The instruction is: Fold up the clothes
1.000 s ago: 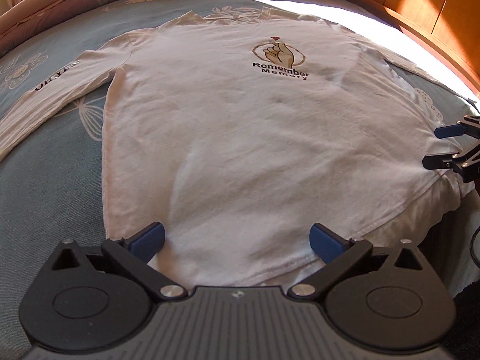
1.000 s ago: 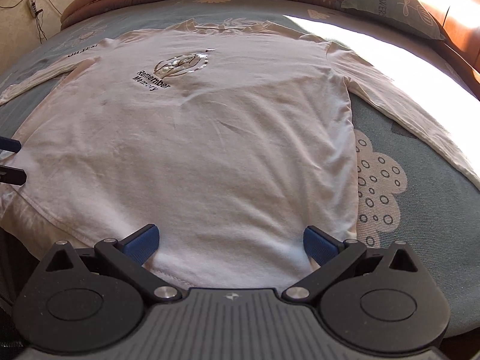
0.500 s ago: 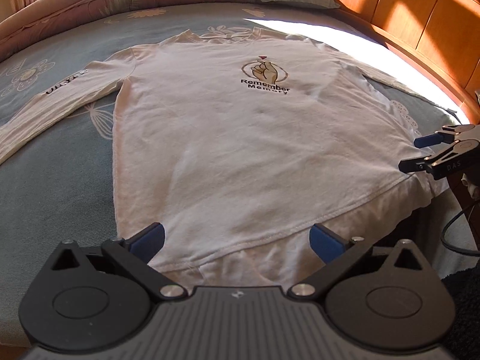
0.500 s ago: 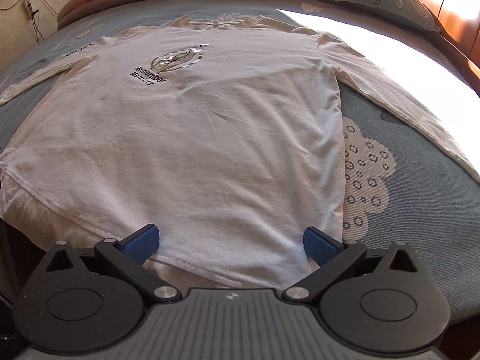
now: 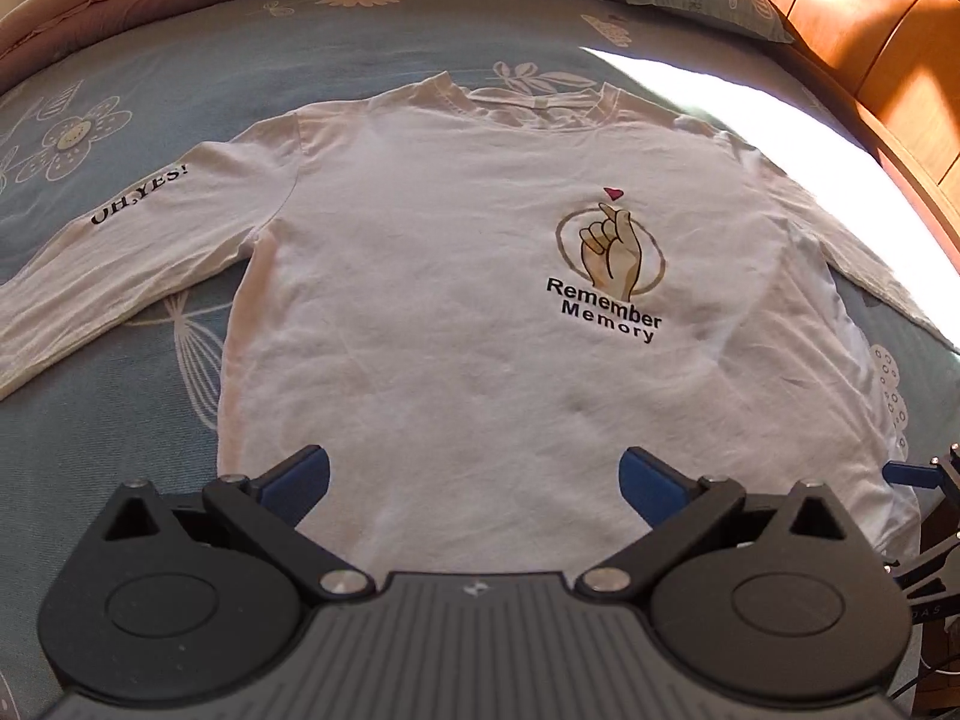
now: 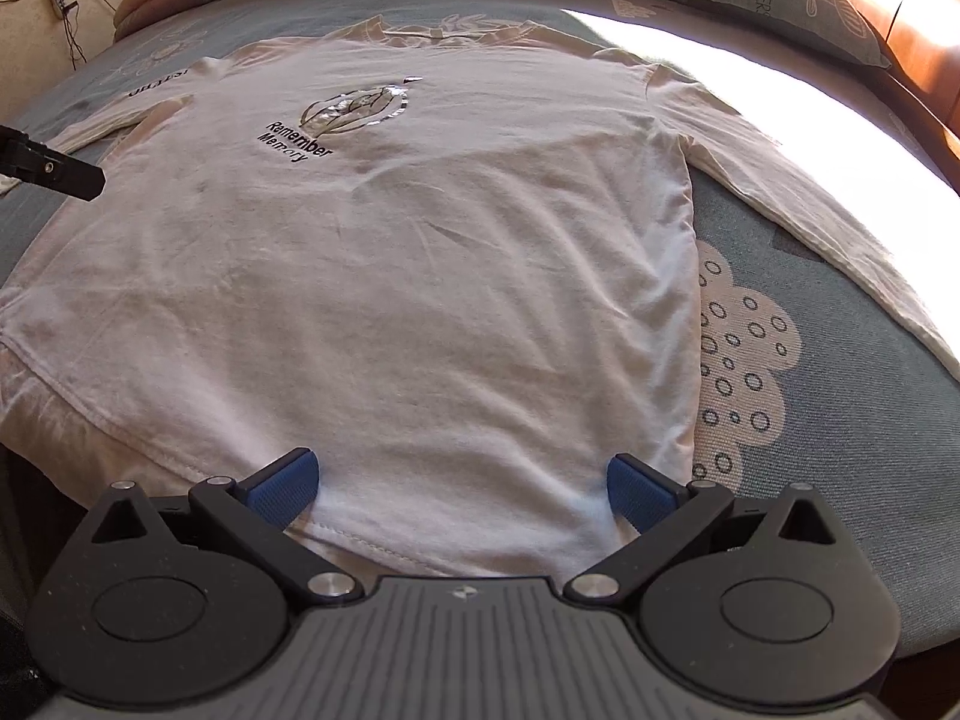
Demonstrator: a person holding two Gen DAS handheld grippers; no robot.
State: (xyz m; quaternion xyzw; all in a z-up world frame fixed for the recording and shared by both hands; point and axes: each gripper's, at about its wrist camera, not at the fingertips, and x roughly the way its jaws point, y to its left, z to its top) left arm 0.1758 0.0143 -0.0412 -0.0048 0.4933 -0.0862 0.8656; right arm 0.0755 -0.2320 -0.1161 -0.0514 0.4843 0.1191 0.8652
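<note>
The left gripper (image 5: 474, 480) and right gripper (image 6: 462, 483) both hang over the near hem of the white long-sleeved T-shirt (image 5: 480, 324), jaws spread wide and holding nothing. The shirt lies face up and flat on the blue floral bedsheet (image 5: 90, 360), both sleeves spread outward. A pinch here may catch only the top layer, so the fold drags crooked. The far right sleeve (image 6: 798, 180) lies in glaring sunlight, where its edge is easy to misjudge. The pillow (image 6: 786, 0) sits beyond
</note>
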